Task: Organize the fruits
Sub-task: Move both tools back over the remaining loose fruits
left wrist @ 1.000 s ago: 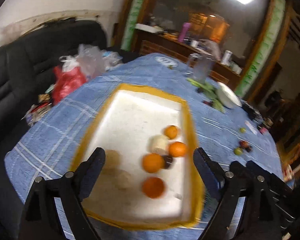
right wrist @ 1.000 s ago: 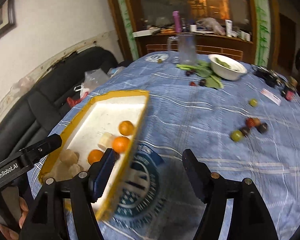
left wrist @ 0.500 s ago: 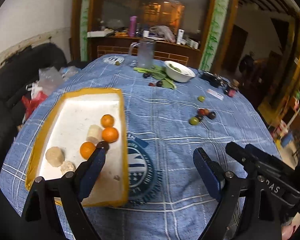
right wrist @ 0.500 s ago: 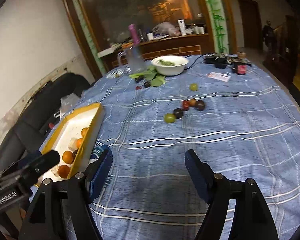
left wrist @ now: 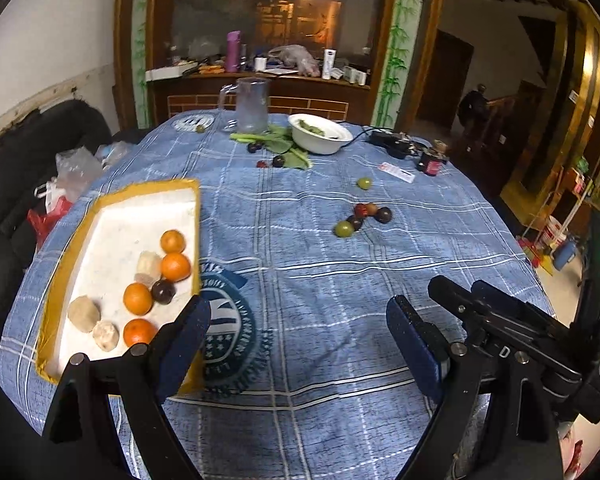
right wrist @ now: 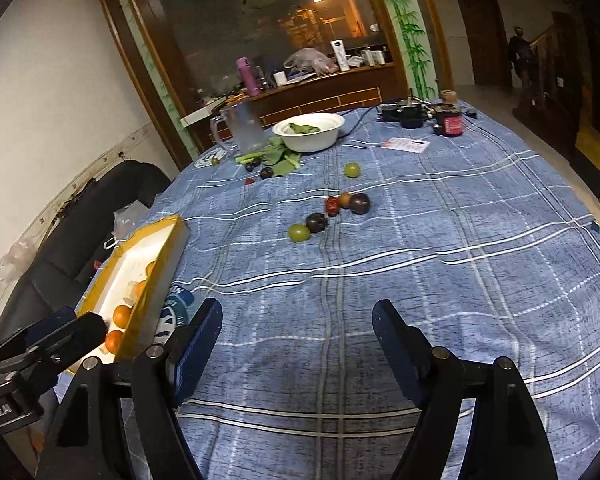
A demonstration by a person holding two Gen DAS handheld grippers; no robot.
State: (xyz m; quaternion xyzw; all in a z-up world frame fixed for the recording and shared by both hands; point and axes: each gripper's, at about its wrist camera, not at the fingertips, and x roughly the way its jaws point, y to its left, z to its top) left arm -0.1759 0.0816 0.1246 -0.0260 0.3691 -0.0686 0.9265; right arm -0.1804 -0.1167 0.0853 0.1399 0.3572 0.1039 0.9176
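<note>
Blue checked tablecloth (left wrist: 308, 288) covered the table; the yellow-rimmed tray (left wrist: 66, 264) at left frame already held oranges (left wrist: 175, 267) and a dark plum (left wrist: 163, 291). Loose fruits (right wrist: 320, 216) remained at centre frame, uncollected; left gripper (left wrist: 298, 346) stood wide and empty; right gripper (right wrist: 296, 344), jaws just opening, held nothing.

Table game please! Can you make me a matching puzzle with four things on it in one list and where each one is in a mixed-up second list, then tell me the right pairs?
Things:
1. oranges
2. white bowl
3. clear jug
4. lone green fruit

Places:
A. at the table's far edge, left of the bowl
B. alone on the blue cloth, between the bowl and the fruit cluster
C. inside the yellow-rimmed tray
D. beside the green leaves, with greens inside

Pairs: 1-C, 2-D, 3-A, 4-B
</note>
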